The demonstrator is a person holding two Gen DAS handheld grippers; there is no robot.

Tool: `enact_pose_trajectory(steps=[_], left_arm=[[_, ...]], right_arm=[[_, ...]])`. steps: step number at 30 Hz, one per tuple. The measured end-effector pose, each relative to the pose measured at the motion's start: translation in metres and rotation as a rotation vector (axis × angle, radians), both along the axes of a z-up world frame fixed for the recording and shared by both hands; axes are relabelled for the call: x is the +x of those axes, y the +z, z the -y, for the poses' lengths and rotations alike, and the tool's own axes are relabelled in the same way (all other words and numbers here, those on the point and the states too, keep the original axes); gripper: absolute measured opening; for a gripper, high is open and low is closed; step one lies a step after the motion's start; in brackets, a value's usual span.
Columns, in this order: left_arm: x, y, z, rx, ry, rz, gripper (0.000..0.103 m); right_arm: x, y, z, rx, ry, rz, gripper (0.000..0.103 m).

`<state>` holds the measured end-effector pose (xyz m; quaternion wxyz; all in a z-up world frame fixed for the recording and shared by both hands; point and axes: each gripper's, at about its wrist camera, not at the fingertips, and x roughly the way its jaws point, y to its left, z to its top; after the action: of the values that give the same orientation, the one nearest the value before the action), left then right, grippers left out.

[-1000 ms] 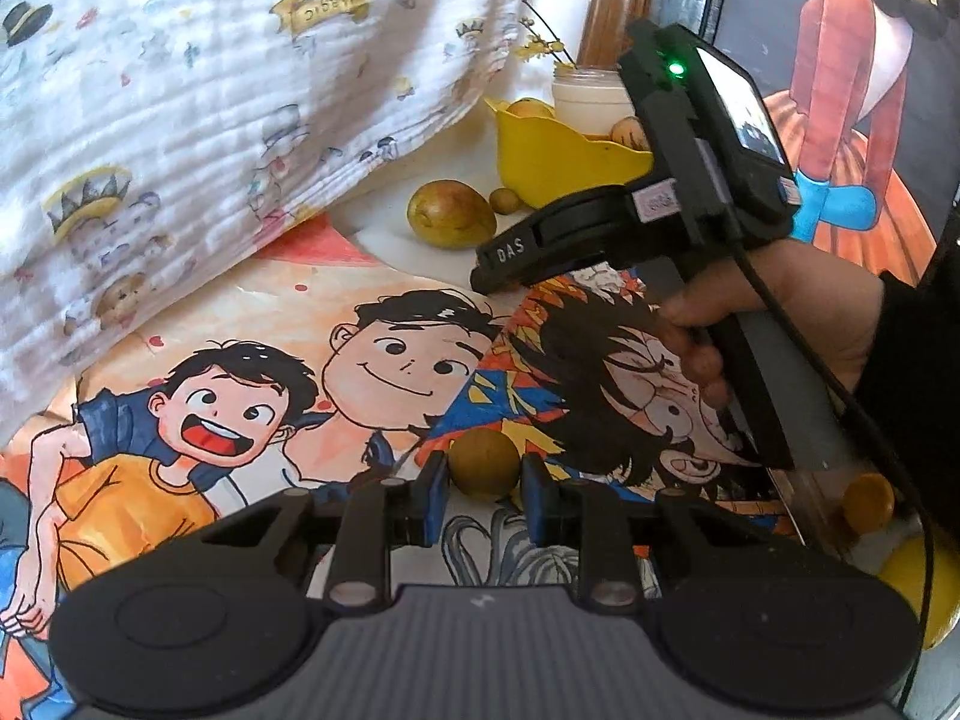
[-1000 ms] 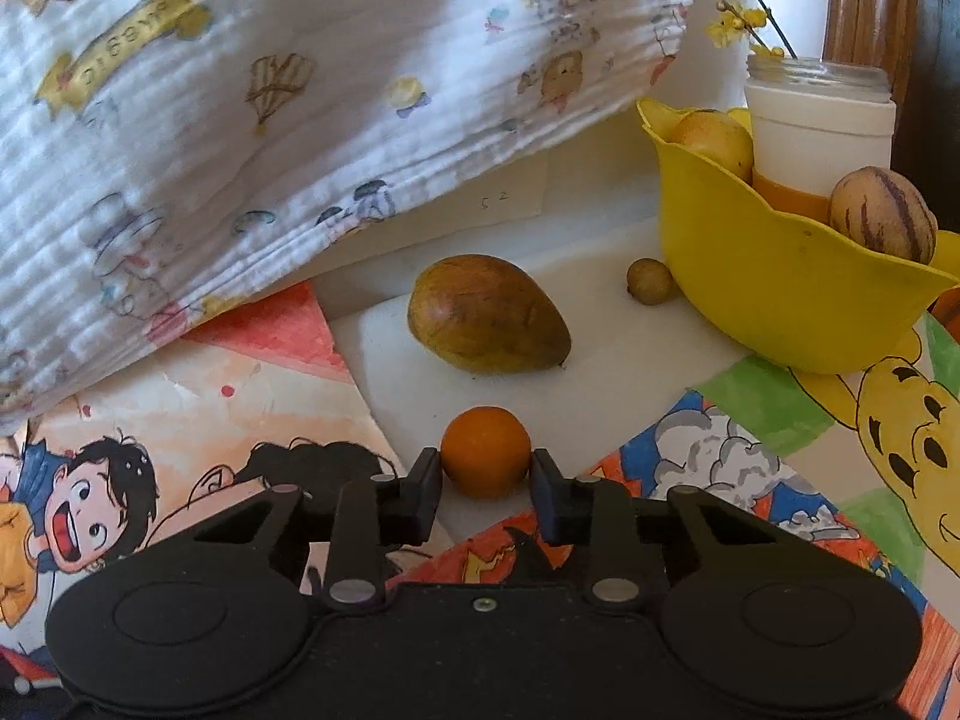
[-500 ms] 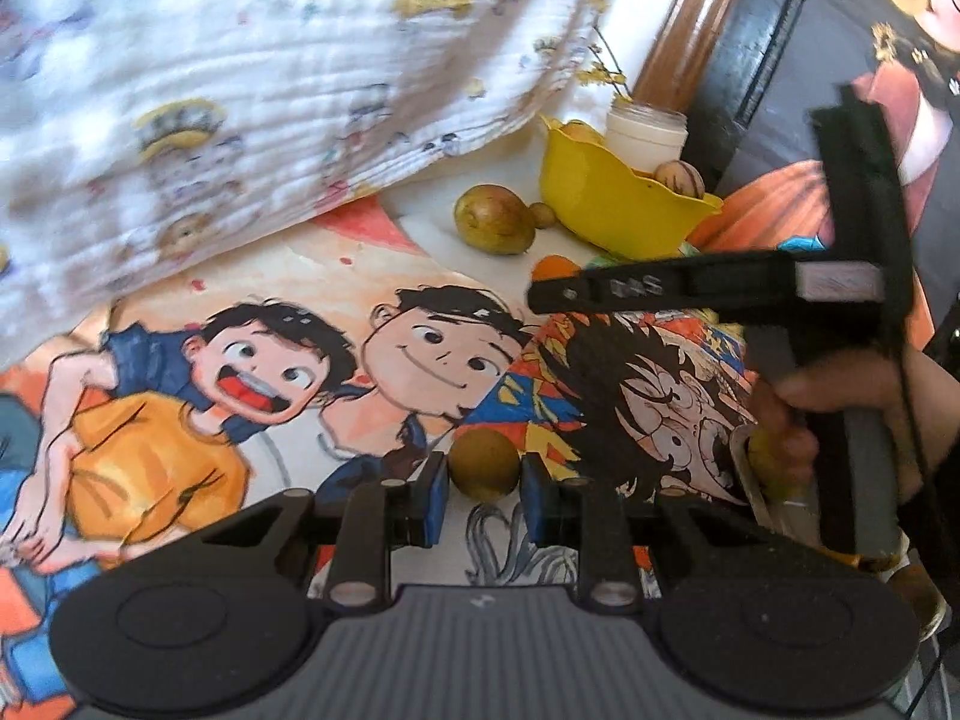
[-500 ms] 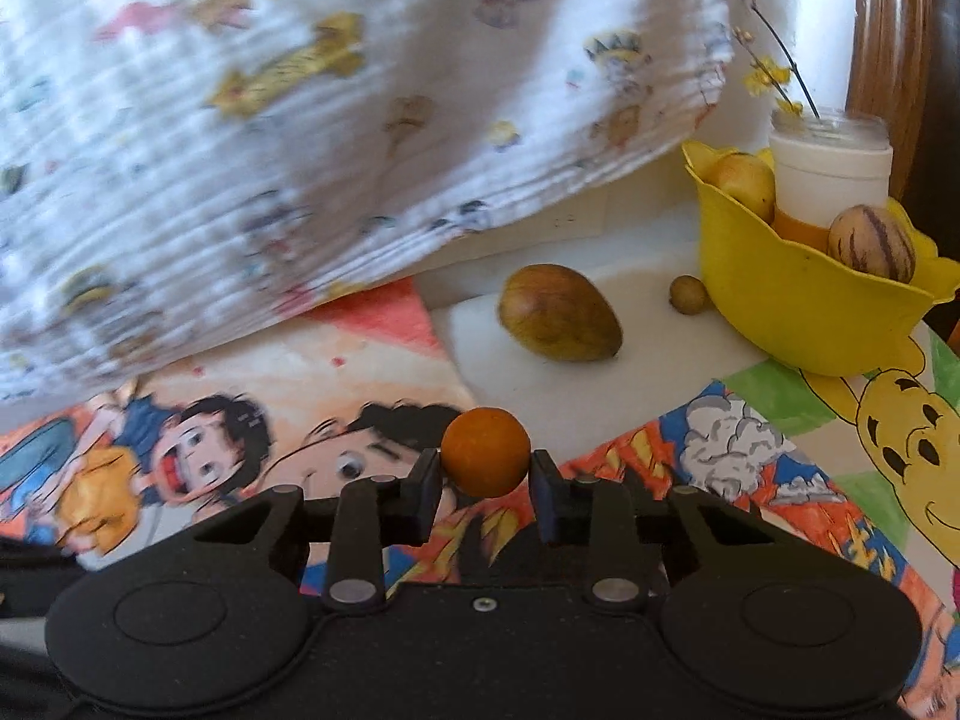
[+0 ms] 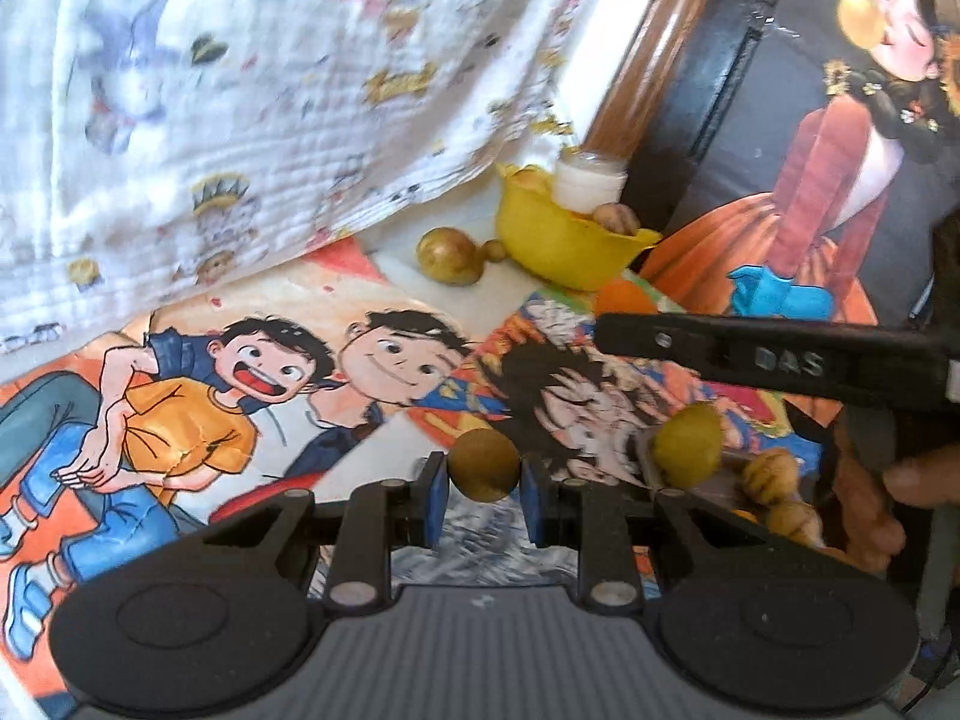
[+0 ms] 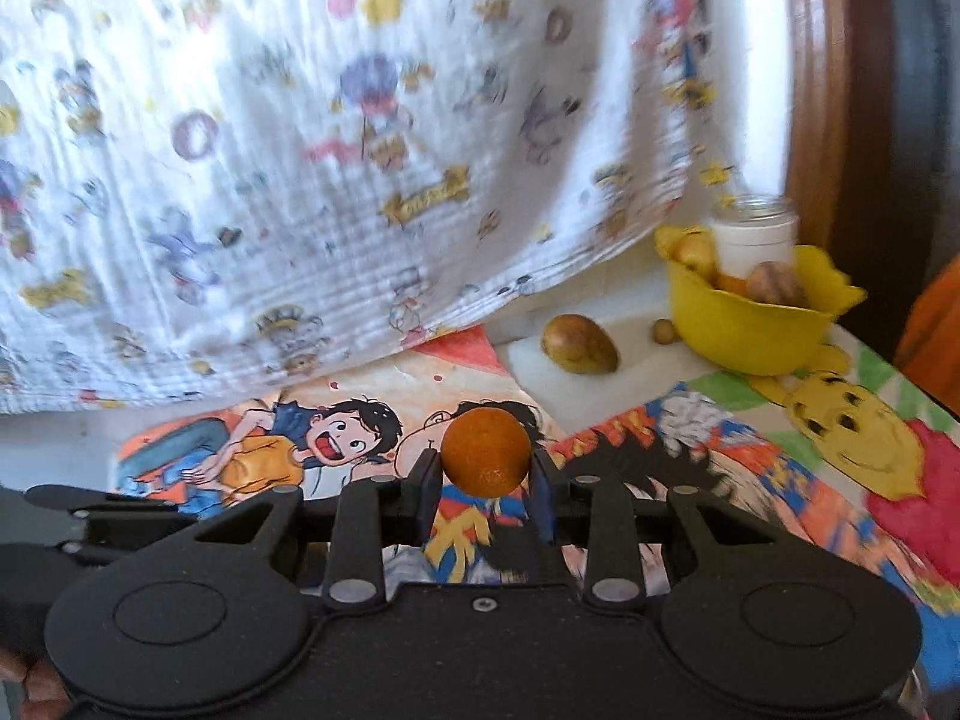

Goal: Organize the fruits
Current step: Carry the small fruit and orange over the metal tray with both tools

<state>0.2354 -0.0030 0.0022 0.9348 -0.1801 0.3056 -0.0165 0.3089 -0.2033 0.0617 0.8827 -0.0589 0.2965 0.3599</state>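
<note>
- Two claws, one in each of the person's hands, each grip a small round fruit above a surface [image 6: 606, 384] covered in bright cartoon posters.
- White printed cloth [image 6: 312, 168] hangs over the back of the surface and fills the upper part of both views.
- Yellow bowl [image 6: 750, 324] sits at the far right corner of the surface; it holds a white jar [image 6: 755, 240] and several fruits, among them a brown striped one [image 6: 774, 285].
- Left claw [image 5: 483, 483] is clenched on a brownish-green round fruit [image 5: 483, 463], pinched between its blue pads and held above the posters.
- Right claw [image 6: 485, 480] is clamped on a small orange fruit [image 6: 485, 450], also lifted off the surface; in the left view this claw shows as a black bar crossing the right side, with the orange tip of its fruit just beyond it.
- Large greenish-brown oval fruit [image 6: 579, 343] lies on a bare white patch just left of the bowl, with a tiny round brown fruit [image 6: 663, 331] between it and the bowl.
- Near the right edge of the left view lie a yellow-green fruit [image 5: 687, 444] and some small knobbly brown fruits [image 5: 771, 474], partly blurred.
</note>
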Motion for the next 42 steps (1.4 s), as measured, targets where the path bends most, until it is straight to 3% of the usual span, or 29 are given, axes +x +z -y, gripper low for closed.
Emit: enact_pose_trajectory(steps=[7,13,18,29,42], left_arm=[[-0.028,0.025,0.04,0.027,-0.045,0.031,0.027],[-0.052,0.033,0.077,0.032,-0.099,0.039,0.028],[-0.065,0.028,0.105,0.039,-0.154,0.015,0.027],[-0.069,-0.001,0.151,0.039,-0.266,-0.064,0.028],[-0.052,-0.026,0.164,0.049,-0.29,-0.132,0.028]], right_arm=[[-0.053,0.009,0.066,0.012,-0.092,0.028,0.033],[-0.095,-0.01,0.121,0.022,-0.203,-0.006,0.033],[-0.127,-0.033,0.151,-0.025,-0.286,0.008,0.033],[-0.138,-0.082,0.174,-0.018,-0.385,-0.053,0.034],[-0.131,-0.102,0.174,-0.07,-0.413,-0.024,0.034]])
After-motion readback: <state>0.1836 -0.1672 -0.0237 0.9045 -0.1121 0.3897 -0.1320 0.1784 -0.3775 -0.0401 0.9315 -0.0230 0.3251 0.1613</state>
